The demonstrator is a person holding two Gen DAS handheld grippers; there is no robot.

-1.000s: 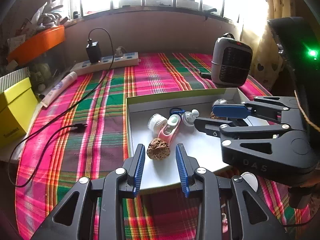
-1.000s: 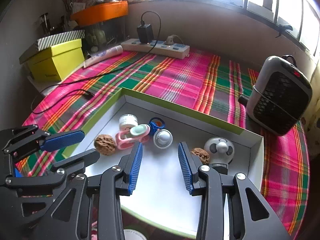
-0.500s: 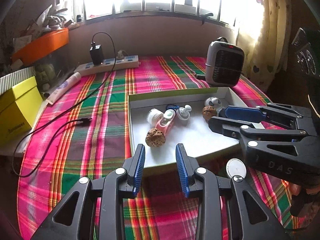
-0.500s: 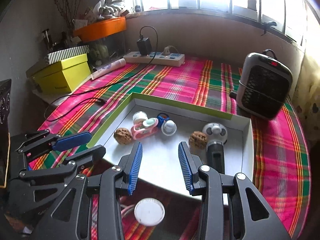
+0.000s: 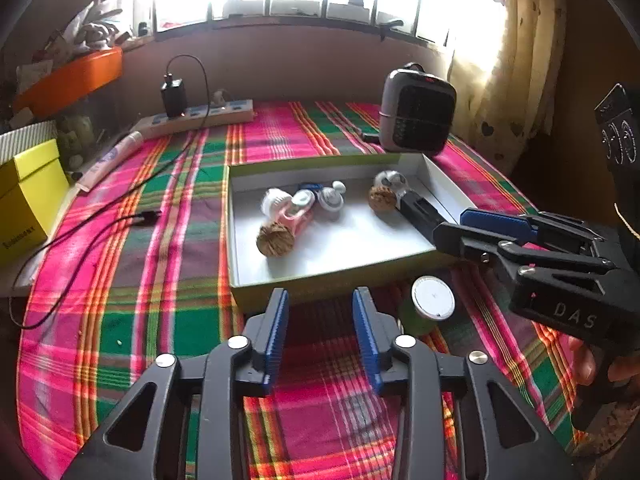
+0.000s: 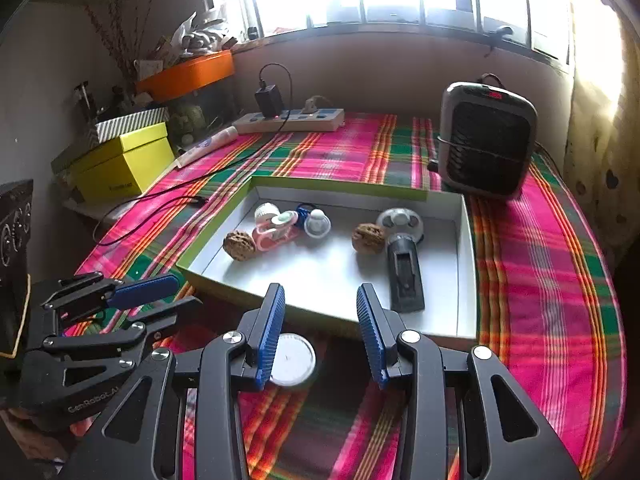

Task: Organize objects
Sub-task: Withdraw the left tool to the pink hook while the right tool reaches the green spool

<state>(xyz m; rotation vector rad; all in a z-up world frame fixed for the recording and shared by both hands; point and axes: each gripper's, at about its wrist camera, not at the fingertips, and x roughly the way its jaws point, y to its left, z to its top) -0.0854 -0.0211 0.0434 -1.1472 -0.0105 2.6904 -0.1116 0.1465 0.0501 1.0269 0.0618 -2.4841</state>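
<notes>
The small green jar with a flat white lid (image 6: 291, 359) is the one loose thing left outside the shallow white tray with a lime-green rim (image 6: 466, 264), standing upright on the pink-and-green plaid tablecloth (image 6: 540, 280) just beside the tray's near edge. The right gripper (image 6: 320, 330) hangs right above it with its blue pads spread and nothing between them; the lid peeks out beside the left pad, so the jar lies slightly left of the gap and a little below it. The left gripper (image 5: 321, 330) is likewise spread and empty, and from its view the jar (image 5: 433, 298) sits off to its right, near but not between the pads. The right one looks the nearer, I judge, and a short shift left and down would straddle the jar; being round, its axis runs straight up, so no wrist turn seems needed.

Farther out, in the tray: two brown wrinkled walnuts (image 6: 239, 245) (image 6: 368, 238), one pink plastic clip-like gadget (image 6: 274, 232) touching the left walnut, one small white ribbed cap (image 6: 266, 211), one round white knob with a blue piece behind it (image 6: 317, 223), and one handheld fan with a white head and black handle (image 6: 404, 268) lying along the tray's right wall, handle toward the grippers.

Beyond the tray's far right corner stands one grey space heater (image 6: 486, 140).
</notes>
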